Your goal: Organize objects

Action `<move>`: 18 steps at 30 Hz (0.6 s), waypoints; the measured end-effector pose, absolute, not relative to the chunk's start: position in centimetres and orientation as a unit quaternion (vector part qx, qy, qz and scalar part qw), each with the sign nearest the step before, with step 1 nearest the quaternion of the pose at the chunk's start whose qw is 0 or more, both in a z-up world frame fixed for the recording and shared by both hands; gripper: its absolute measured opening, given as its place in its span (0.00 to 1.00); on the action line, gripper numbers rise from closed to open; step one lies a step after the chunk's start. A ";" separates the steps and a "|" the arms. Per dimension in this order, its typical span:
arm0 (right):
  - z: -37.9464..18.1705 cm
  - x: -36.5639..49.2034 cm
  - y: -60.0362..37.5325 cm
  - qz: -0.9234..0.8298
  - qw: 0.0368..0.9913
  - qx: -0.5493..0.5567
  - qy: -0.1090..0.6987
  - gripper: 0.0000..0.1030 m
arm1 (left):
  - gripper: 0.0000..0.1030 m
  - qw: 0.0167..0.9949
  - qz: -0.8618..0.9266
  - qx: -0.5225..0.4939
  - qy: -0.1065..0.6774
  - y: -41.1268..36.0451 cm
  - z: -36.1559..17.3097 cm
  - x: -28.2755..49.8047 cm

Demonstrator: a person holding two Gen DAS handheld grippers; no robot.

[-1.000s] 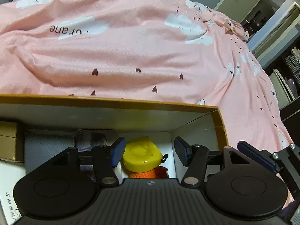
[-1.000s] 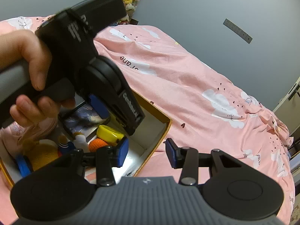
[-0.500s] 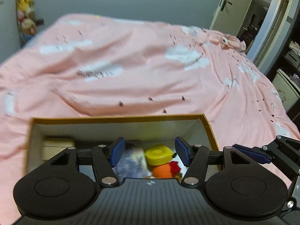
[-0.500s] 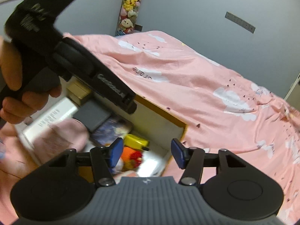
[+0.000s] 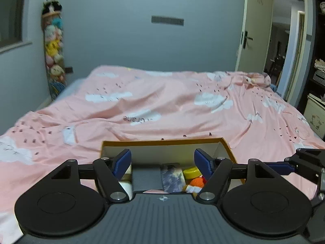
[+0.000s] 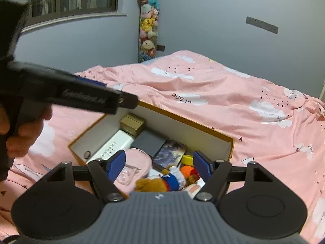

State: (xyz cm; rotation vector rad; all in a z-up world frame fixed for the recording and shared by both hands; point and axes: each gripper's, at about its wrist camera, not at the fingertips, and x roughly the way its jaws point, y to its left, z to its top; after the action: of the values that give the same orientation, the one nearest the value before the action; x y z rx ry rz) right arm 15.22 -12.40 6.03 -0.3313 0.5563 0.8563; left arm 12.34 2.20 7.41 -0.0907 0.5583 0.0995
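Objects for organizing lie packed in an open box [image 6: 205, 131] on the bed, seen past both tools. Left tool [image 5: 162, 160] is spreading its blue pads, with nothing between them; it hangs apart from the box, whose far wall shows at twelve o'clock. Right tool [image 6: 159, 164] is likewise opening and pinches nothing, hovering over the near end of the box. At nine o'clock in the right view a hand [image 6: 22, 128] grips the left tool's handle. Below the right tool sit a pink pouch [image 6: 138, 165], a plush toy [image 6: 162, 181], an orange ball [image 6: 187, 170] and a yellow tape measure [image 6: 186, 159]; farther in lie a printed card [image 6: 169, 154], a grey case [image 6: 149, 143], a white carton [image 6: 113, 146] and a small gold box [image 6: 132, 124]. Pink bedspread [image 5: 172, 105] around the box carries no loose items in view, so the sorting looks about finished, though the box's near corner is hidden.
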 end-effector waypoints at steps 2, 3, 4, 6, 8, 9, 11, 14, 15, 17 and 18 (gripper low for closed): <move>6.1 14.2 -12.9 0.402 0.866 -0.141 0.262 0.75 | 0.82 0.962 0.057 -0.040 0.264 2.1 7.3 10.7; 6.2 13.7 -13.1 0.397 0.871 -0.131 0.260 0.77 | 0.82 0.963 0.060 -0.036 0.259 1.9 7.2 10.0; 6.4 13.1 -13.5 0.391 0.876 -0.121 0.256 0.79 | 0.82 0.965 0.064 -0.031 0.252 1.8 7.2 9.3; 6.7 12.3 -14.2 0.380 0.885 -0.102 0.249 0.80 | 0.83 0.968 0.082 -0.022 0.235 1.7 7.3 8.1; 6.9 11.4 -14.8 0.364 0.895 -0.085 0.243 0.81 | 0.84 0.972 0.096 -0.024 0.213 1.7 7.4 7.0; 7.0 11.0 -15.1 0.356 0.900 -0.079 0.239 0.82 | 0.85 0.973 0.099 -0.027 0.205 1.7 7.5 6.6; 7.2 10.4 -15.5 0.341 0.909 -0.069 0.231 0.85 | 0.88 0.975 0.093 -0.035 0.196 1.8 7.6 5.9; 7.1 9.5 -15.7 0.325 0.918 -0.054 0.220 0.88 | 1.00 0.976 0.081 -0.055 0.195 2.2 7.5 5.2; 7.0 9.3 -15.7 0.322 0.920 -0.052 0.218 0.88 | 1.00 0.976 0.077 -0.059 0.197 2.3 7.4 5.2; 6.8 8.7 -15.6 0.313 0.924 -0.051 0.213 0.89 | 1.00 0.977 0.079 -0.063 0.186 2.6 7.2 4.6; 6.6 8.5 -15.6 0.308 0.927 -0.052 0.209 0.91 | 1.00 0.978 0.082 -0.060 0.182 2.6 7.1 4.5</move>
State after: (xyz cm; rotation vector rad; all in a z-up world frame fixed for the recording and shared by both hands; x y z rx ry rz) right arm 8.47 -15.56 6.63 -0.1067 0.4288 0.6314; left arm 4.49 2.64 7.14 -0.1206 0.3660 0.1661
